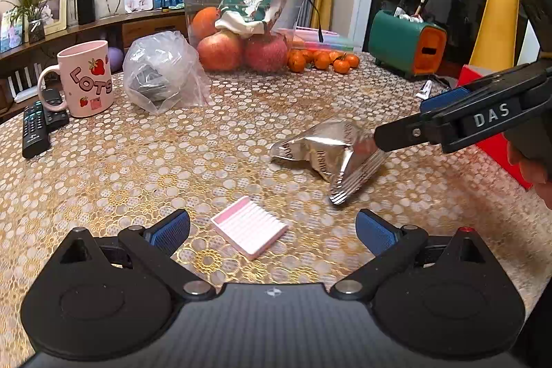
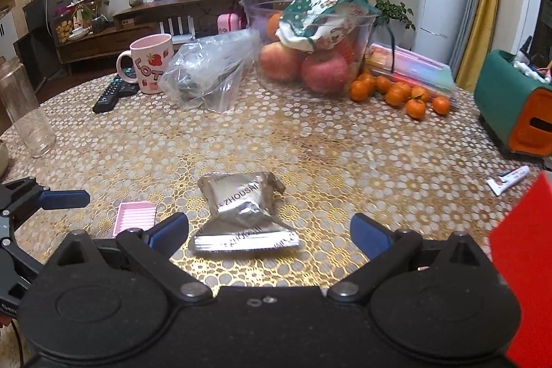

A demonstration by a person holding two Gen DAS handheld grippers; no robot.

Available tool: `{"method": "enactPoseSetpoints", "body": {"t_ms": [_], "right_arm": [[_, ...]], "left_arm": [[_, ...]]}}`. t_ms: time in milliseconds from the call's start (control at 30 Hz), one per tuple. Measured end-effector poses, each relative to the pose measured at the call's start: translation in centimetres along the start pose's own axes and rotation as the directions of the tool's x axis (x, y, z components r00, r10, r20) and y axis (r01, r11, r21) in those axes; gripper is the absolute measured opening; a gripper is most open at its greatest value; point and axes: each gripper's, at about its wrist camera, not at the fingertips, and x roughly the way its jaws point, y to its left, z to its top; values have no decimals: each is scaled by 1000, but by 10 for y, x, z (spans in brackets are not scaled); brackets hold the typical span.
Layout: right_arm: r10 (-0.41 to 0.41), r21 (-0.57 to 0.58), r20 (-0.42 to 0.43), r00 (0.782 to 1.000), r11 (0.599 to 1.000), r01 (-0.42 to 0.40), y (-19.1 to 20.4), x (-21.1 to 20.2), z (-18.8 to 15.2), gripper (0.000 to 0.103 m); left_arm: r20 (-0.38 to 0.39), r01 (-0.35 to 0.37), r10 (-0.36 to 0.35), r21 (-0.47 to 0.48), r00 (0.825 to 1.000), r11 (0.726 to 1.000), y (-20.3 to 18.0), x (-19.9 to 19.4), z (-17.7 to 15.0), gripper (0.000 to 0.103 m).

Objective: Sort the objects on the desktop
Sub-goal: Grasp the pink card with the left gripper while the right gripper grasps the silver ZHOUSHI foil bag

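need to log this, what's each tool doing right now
Left tool: open, empty, over the pink pad.
Right tool: open, empty, around the silver packet.

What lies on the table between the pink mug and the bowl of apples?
A crumpled clear plastic bag with something dark inside lies between the pink mug and the bowl of apples. Both wrist views show it, the right most plainly.
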Motion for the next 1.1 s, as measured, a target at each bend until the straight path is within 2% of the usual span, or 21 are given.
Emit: {"method": "enactPoseSetpoints", "body": {"t_ms": [500, 800, 1033, 1100], "right_arm": [[-8, -44, -47, 999, 999, 6, 14, 57, 7, 99], [-13, -62, -76, 997, 998, 8, 20, 70, 6, 92], [-1, -52, -101, 995, 999, -4, 19, 74, 3, 78], [1, -52, -99, 995, 999, -6, 20, 73, 2, 77]], "left_arm": [[-20, -20, 21, 41, 1000, 999, 9, 27, -6, 101], [-13, -24, 26, 82, 1000, 996, 3, 30, -6, 77], [-6, -28, 29, 86, 1000, 996, -2, 28, -5, 57], [-7, -33, 34, 85, 999, 996, -2, 28, -5, 56]]}}
